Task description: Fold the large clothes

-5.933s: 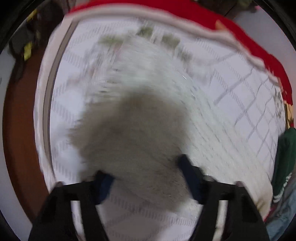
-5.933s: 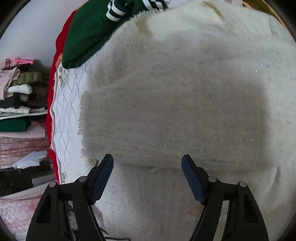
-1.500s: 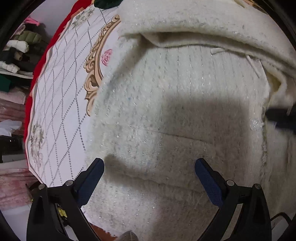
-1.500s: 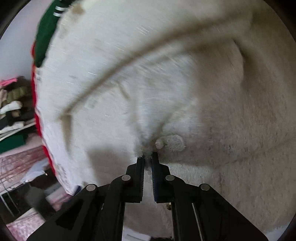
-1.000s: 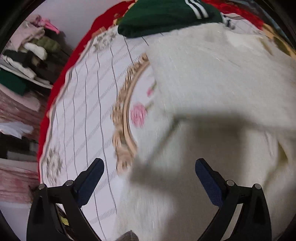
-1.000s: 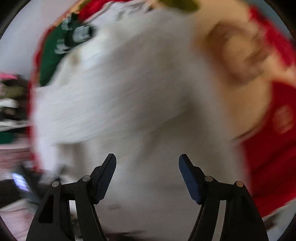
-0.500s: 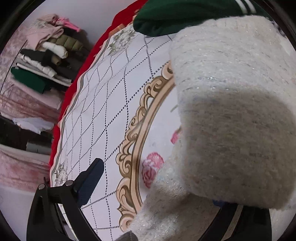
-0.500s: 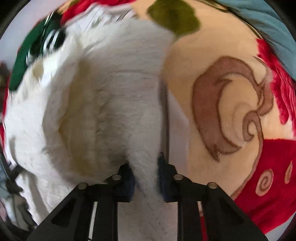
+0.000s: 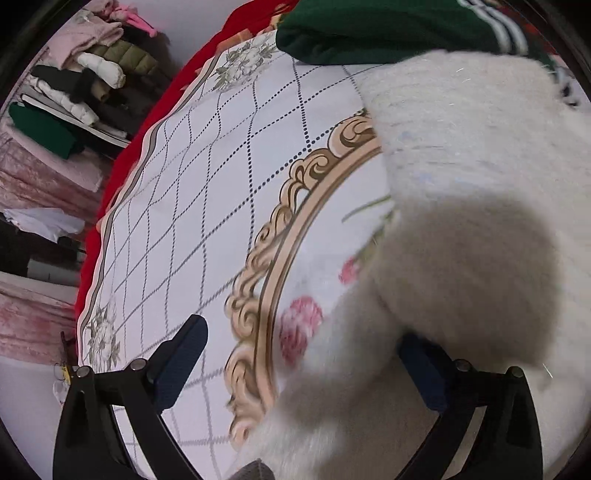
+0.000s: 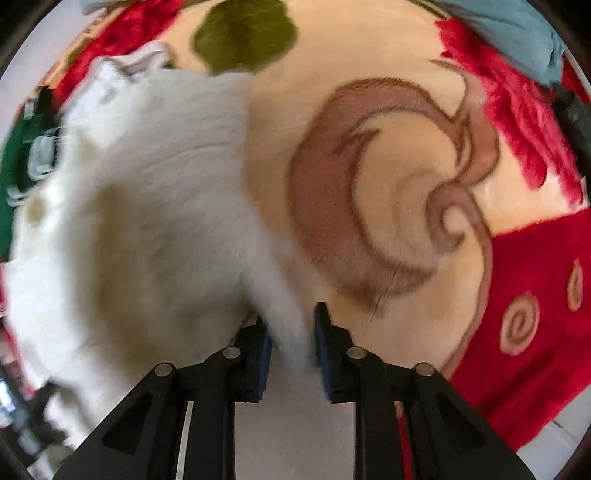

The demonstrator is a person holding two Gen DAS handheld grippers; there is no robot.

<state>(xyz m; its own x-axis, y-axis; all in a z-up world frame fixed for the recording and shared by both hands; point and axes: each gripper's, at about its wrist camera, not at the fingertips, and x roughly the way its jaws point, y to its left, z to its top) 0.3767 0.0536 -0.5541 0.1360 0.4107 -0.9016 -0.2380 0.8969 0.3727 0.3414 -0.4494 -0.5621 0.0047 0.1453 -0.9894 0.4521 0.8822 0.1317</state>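
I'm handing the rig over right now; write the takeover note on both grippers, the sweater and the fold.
Right gripper: jaws have just closed on a bunched edge of the white sweater and eased slightly; fabric is pinched between them, above the red and cream blanket.
Left gripper: open, holding nothing; the sweater drapes over its right finger.
Sweater lies partly on the patterned cloth, near a green garment.
Done: right edge gripped.
Left: probably grip with the left, carry the fold over, smooth it. How far the fold has got is unclear in these views.
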